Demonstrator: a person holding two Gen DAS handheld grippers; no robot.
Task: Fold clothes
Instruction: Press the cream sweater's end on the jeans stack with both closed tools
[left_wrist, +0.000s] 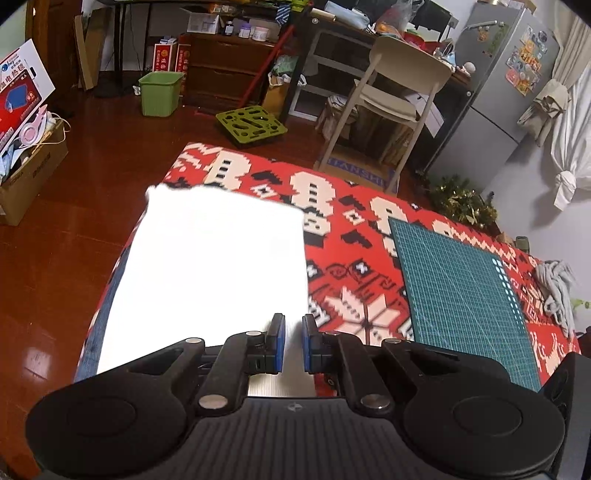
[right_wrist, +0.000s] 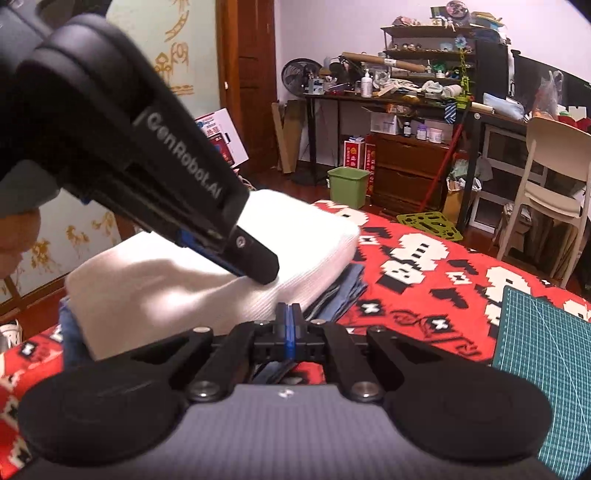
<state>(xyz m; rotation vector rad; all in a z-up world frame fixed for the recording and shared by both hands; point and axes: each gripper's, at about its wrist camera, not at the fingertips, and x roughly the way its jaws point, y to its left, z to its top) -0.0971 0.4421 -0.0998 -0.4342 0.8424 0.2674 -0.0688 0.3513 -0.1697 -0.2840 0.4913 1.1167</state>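
A folded white garment lies on the left part of the red patterned table cover, on top of blue denim. My left gripper is at the garment's near right corner, jaws nearly closed with white cloth in the narrow gap. From the right wrist view, the left gripper points down and its tip presses into the top of the white garment. My right gripper is shut, tips against the garment's near edge. Whether it pinches cloth is hidden.
A green cutting mat covers the right side of the table, with a crumpled grey cloth beyond it. A cream chair and a green bin stand on the wooden floor past the table's far edge.
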